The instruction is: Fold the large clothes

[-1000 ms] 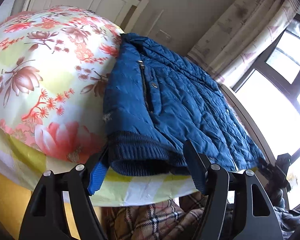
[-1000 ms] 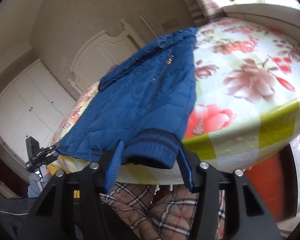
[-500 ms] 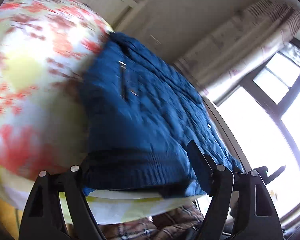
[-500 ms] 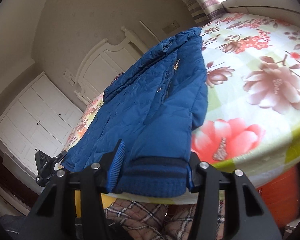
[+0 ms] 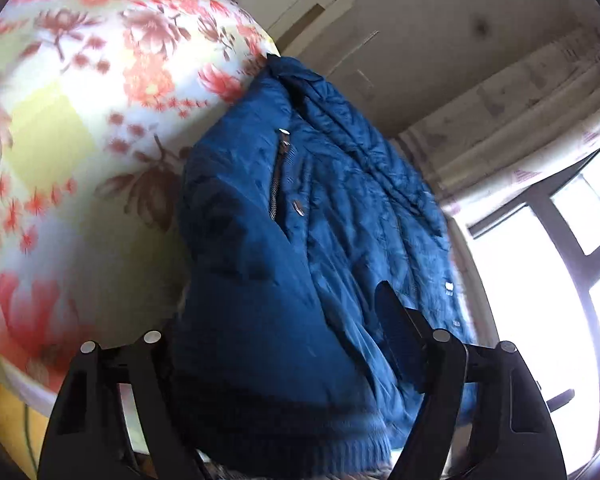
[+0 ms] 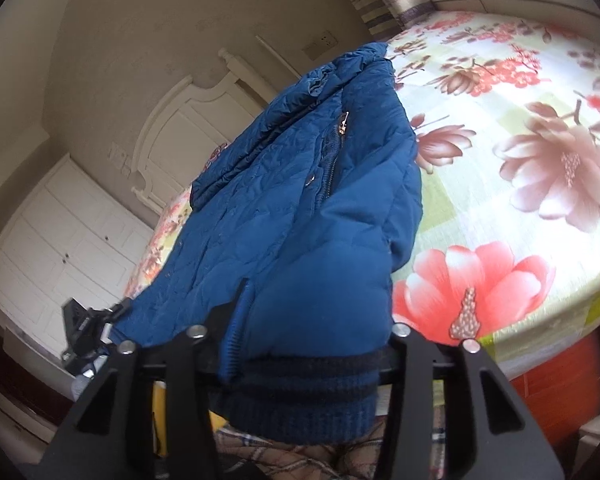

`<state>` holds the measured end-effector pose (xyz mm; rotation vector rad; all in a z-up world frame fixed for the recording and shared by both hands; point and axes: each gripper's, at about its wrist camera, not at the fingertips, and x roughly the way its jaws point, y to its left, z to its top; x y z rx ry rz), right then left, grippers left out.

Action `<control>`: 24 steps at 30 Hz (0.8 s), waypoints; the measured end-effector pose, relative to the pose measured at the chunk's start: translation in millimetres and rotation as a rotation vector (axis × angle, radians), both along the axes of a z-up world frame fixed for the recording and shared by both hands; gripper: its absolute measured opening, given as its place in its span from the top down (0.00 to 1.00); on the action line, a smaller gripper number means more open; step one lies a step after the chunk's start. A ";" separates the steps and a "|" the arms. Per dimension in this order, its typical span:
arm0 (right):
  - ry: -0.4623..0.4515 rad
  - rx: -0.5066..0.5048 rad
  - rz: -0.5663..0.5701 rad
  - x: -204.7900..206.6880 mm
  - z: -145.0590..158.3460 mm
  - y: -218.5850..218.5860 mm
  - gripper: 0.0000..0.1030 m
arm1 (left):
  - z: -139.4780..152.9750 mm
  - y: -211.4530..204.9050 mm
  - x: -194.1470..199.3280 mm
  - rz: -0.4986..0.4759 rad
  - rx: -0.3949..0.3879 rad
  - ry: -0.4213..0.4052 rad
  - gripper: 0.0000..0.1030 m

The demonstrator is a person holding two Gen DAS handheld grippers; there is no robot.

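Note:
A blue quilted jacket (image 5: 340,208) lies on a floral bed sheet (image 5: 68,128), its ribbed hem at the near edge of the bed. My left gripper (image 5: 284,360) stands wide open with the hem between its fingers, the jaws apart on either side. In the right wrist view the same jacket (image 6: 300,208) runs away from me over the sheet (image 6: 520,160). My right gripper (image 6: 312,344) is also open around the ribbed hem (image 6: 300,404), which bulges down between the fingers. Its right fingertip is hidden by the fabric.
A white headboard (image 6: 188,128) and white cupboard doors (image 6: 68,240) stand behind the bed. Curtains (image 5: 520,112) and a bright window (image 5: 540,320) are at the right in the left wrist view. Plaid fabric (image 6: 300,460) hangs below the bed edge.
Both grippers have moved forward onto the jacket's hem, which now sits deep between their fingers and looks lifted off the bed edge. The jaw openings look unchanged.

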<state>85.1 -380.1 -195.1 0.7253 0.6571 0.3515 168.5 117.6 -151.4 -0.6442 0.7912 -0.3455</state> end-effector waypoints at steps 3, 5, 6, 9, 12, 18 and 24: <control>0.011 -0.099 -0.026 -1.4 5.3 8.1 0.55 | -1.3 -8.3 1.3 -0.044 0.024 0.009 0.67; 0.014 -0.081 -0.028 -2.7 1.3 6.3 0.69 | -3.3 -6.0 -5.7 -0.054 -0.006 -0.020 0.76; -0.005 -0.073 -0.026 -6.4 1.1 5.3 0.76 | -2.9 -4.3 -12.3 -0.058 -0.004 -0.047 0.79; -0.056 -0.113 -0.022 -19.2 10.8 8.0 0.82 | 4.5 3.6 -39.2 -0.079 -0.022 -0.100 0.81; -0.123 -0.082 0.011 -48.9 29.4 1.8 0.83 | 28.0 7.8 -81.5 -0.125 -0.034 -0.172 0.82; -0.306 -0.102 0.160 -145.1 86.1 -8.1 0.83 | 88.8 21.2 -176.1 -0.268 -0.081 -0.366 0.81; -0.424 -0.069 0.156 -154.3 147.3 -7.0 0.81 | 125.4 30.7 -144.3 -0.260 -0.247 -0.345 0.78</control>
